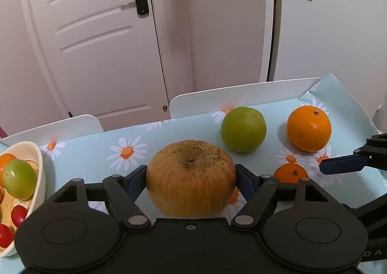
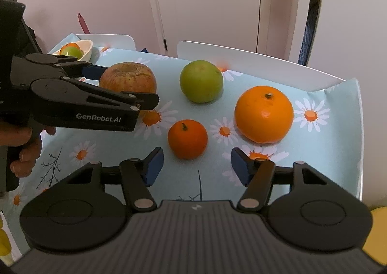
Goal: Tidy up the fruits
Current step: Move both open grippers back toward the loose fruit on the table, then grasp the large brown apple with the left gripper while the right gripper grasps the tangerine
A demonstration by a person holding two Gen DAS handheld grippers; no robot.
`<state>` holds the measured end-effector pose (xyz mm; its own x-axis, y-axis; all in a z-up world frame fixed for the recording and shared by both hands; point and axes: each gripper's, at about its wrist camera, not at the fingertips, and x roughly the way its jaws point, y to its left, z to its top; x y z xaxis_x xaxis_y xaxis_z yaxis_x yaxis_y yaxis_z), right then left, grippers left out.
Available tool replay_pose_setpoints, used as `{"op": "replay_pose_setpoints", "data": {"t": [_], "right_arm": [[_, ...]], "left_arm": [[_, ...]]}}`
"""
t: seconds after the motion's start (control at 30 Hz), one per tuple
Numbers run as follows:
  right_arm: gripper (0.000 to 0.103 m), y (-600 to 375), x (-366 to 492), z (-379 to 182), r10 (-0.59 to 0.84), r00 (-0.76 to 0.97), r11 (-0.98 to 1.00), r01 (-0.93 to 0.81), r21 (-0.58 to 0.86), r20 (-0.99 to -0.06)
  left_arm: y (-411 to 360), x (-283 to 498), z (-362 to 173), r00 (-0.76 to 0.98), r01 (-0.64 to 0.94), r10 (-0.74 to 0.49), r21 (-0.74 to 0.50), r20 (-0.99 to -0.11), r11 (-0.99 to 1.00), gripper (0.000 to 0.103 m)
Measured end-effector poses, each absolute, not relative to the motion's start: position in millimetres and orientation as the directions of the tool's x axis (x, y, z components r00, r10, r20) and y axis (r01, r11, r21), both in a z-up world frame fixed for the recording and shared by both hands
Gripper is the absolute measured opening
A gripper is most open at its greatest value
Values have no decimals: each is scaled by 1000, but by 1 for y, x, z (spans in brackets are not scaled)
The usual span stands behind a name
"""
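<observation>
We are at a table spread with a pale blue daisy-print cloth (image 2: 326,153), white chair backs (image 1: 241,97) along its far edge and a white panelled door (image 1: 96,44) behind. Our left gripper (image 1: 191,178) has its blue pads against both flanks of a large russet, brown-yellow apple (image 1: 191,177), which sits on the cloth, so we read it as clamped on that fruit. Our right gripper (image 2: 197,167) stands with its jaws apart and nothing between them; the small round orange tangerine (image 2: 187,138) lies just ahead of the gap, not yet inside. Near it sit a large orange (image 2: 264,114) and a round green fruit (image 2: 201,81), apart from each other. We judge the step in hand to be a double pick: the apple is gripped, the tangerine is being lined up. Next, we think, the right hand needs to ease forward until the tangerine sits between the pads, then close, while the left lifts the apple and carries it left toward the cream oval bowl (image 1: 40,170) at that end of the table. That bowl already holds a green fruit (image 1: 19,182), an orange one behind it (image 1: 7,159) and a few small red fruits (image 1: 18,214), so space looks tight and the heavy apple should go in gently.
</observation>
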<state>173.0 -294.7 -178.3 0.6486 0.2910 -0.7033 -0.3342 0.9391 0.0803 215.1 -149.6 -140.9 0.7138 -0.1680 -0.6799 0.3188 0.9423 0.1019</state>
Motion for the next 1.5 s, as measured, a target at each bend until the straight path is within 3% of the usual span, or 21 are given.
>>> {"op": "replay_pose_setpoints", "data": {"t": [0.3, 0.73, 0.8, 1.5], "right_arm": [[64, -291, 180, -182, 308, 644, 934, -345, 94, -700], [63, -286, 188, -184, 317, 646, 928, -361, 88, -694], [53, -284, 188, -184, 320, 646, 926, -367, 86, -693], [52, -255, 177, -150, 333, 670, 916, -398, 57, -663]], "left_arm": [[-150, 210, -140, 714, 329, -151, 136, -684, 935, 79], [-147, 209, -139, 711, 319, -140, 139, -689, 937, 79], [-146, 208, -139, 712, 320, -139, 142, -688, 937, 79], [-101, 182, -119, 736, 233, -87, 131, -671, 964, 79]]}}
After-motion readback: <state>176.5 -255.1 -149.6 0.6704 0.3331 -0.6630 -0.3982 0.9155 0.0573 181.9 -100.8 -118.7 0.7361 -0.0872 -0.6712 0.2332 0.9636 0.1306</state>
